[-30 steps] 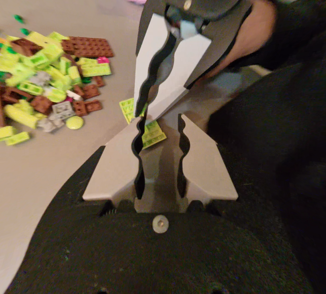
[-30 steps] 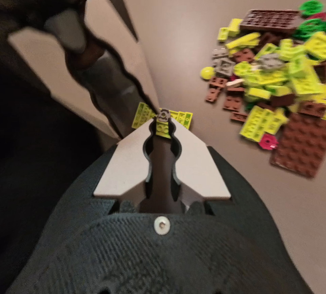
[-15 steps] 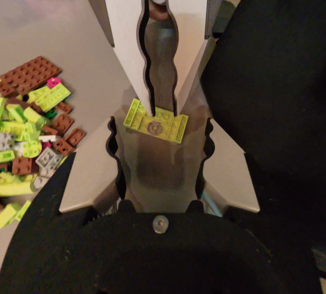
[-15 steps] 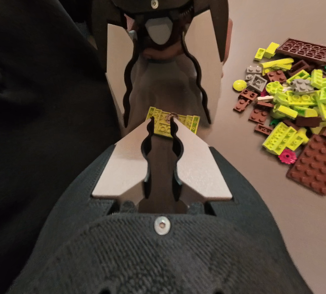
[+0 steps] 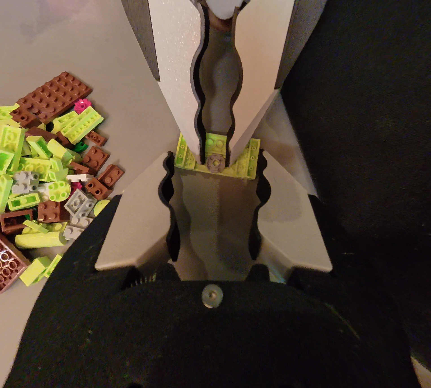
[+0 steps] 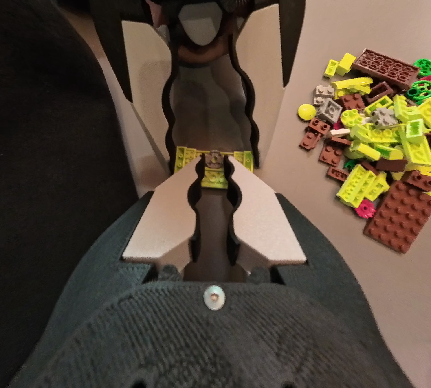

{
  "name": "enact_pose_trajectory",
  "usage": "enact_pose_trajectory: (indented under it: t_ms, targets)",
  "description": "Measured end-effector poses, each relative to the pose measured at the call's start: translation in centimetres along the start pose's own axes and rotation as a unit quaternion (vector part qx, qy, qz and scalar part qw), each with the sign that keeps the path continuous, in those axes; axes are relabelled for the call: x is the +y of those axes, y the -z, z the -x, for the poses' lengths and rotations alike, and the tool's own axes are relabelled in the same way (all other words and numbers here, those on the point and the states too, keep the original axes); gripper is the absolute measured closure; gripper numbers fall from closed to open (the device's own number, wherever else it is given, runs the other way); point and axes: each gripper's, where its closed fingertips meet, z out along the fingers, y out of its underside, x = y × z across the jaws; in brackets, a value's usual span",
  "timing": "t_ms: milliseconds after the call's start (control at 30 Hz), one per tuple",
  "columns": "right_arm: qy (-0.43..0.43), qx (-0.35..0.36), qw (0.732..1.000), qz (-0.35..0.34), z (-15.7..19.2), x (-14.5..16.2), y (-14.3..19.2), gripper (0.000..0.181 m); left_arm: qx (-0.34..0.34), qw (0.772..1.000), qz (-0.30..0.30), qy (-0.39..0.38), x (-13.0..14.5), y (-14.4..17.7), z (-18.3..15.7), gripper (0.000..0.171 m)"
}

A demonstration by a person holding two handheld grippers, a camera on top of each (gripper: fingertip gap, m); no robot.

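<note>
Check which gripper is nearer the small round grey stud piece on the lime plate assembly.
Right. The right gripper grips the round grey piece between its fingertips; the left gripper is open, straddling the lime plate assembly.

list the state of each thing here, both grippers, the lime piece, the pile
left gripper: open, fingers either side of the lime assembly
right gripper: shut on the small grey round piece
small grey round piece: on the assembly's top
lime assembly: flat on the table
brick pile: loose, untouched
</note>
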Motion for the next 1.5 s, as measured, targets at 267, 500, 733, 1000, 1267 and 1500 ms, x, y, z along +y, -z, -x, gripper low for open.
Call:
enact_pose_trajectory:
  t_ms: [267,500,733,1000,1267,1500]
  targets:
    - [-0.047,0.009,0.999,0.019,0.0,-0.1,0.1,0.168,-0.019,1.000,0.001,0.006,0.0,0.0,0.1,0.102]
    - [-0.078,0.003,0.996,-0.052,-0.1,-0.4,0.4,0.169,-0.021,1.000,0.002,0.011,0.0,0.0,0.1,0.101]
    - [-0.049,0.008,0.997,-0.059,0.0,-0.7,0.9,0.171,-0.020,1.000,0.003,0.013,0.0,-0.1,0.1,0.101]
    - [-0.045,-0.010,0.995,-0.092,-0.3,-1.7,1.7,0.179,-0.018,1.000,0.003,0.017,0.0,-0.1,0.1,0.101]
    - [-0.018,0.012,0.999,0.030,0.0,0.5,0.0,0.164,-0.015,1.000,0.003,0.020,0.0,-0.1,0.1,0.101]
    - [-0.054,0.027,0.995,0.081,-0.1,0.8,-0.2,0.164,-0.014,1.000,0.001,0.023,0.0,-0.1,0.1,0.101]
